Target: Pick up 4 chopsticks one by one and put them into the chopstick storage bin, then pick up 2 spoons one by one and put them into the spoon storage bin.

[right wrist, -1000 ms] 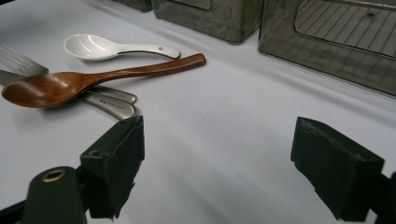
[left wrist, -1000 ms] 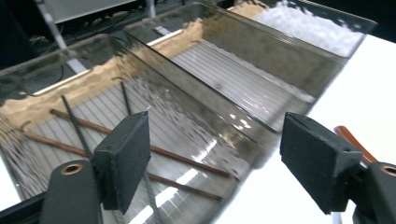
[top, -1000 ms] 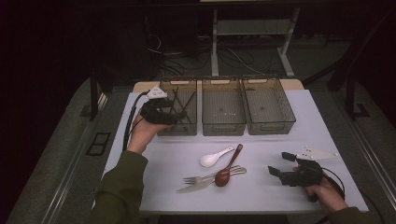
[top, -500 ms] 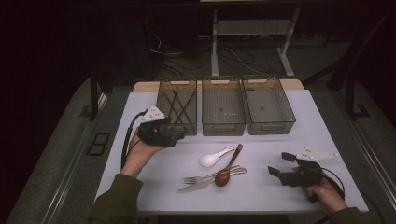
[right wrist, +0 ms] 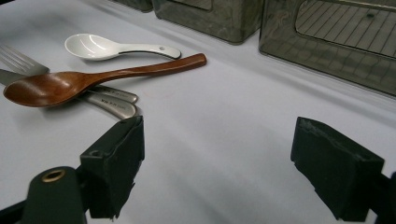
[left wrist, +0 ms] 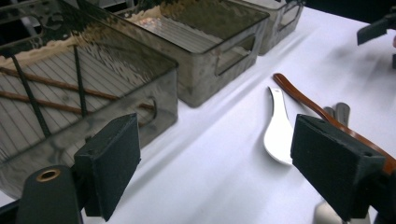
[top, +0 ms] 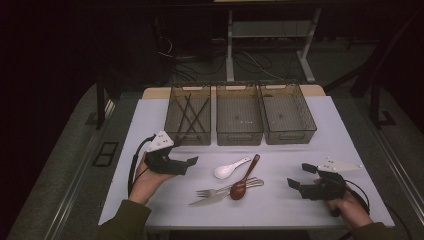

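Note:
Cutlery lies mid-table: a white ceramic spoon (top: 231,168), a brown wooden spoon (top: 244,179), a metal fork (top: 215,190) and a knife (top: 210,200) under it. My left gripper (top: 186,165) hovers open in front of the left bin (top: 188,114), which holds dark chopsticks (left wrist: 56,88). Its jaws (left wrist: 222,158) are empty, with the white spoon (left wrist: 278,130) and wooden spoon (left wrist: 317,107) just ahead to the right. My right gripper (top: 300,176) rests open near the front right edge, its empty jaws (right wrist: 233,163) facing the wooden spoon (right wrist: 93,79) and white spoon (right wrist: 107,46).
Three clear plastic bins stand in a row at the back; the middle bin (top: 239,115) and right bin (top: 286,114) hold nothing I can see. The white table (top: 280,210) ends close behind both hands. Cables and a desk frame lie beyond the far edge.
My left gripper has drawn back from over the left bin toward the person and down near the table, staying open. The right gripper has not moved.

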`<state>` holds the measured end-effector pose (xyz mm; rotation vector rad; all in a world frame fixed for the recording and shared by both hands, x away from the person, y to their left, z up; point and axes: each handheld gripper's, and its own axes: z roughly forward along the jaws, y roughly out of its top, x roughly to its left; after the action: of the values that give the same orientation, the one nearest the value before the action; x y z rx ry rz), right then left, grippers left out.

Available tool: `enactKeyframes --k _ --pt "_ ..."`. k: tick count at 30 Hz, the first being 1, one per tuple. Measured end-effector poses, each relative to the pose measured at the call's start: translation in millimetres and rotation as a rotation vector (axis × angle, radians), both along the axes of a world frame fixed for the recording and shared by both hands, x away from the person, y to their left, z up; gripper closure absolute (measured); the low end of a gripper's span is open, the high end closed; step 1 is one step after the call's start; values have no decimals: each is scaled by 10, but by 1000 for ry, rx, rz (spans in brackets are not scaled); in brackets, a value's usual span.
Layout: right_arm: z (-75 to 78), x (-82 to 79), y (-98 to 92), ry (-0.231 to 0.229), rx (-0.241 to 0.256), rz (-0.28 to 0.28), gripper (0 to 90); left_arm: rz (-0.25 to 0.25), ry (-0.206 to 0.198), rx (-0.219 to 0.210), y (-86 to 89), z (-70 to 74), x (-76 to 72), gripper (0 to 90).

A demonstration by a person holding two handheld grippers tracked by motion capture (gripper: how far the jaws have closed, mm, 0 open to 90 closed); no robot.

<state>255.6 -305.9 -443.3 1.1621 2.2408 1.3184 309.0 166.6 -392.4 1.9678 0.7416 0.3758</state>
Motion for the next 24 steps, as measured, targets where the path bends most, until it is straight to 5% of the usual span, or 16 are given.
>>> enactKeyframes --k 15,24 --pt "5 -3 0 -2 0 2 171 -35 33 -28 44 -210 -168 0" --pt "1 8 15 -1 -4 8 171 -44 51 -17 4 -258 -161 0"
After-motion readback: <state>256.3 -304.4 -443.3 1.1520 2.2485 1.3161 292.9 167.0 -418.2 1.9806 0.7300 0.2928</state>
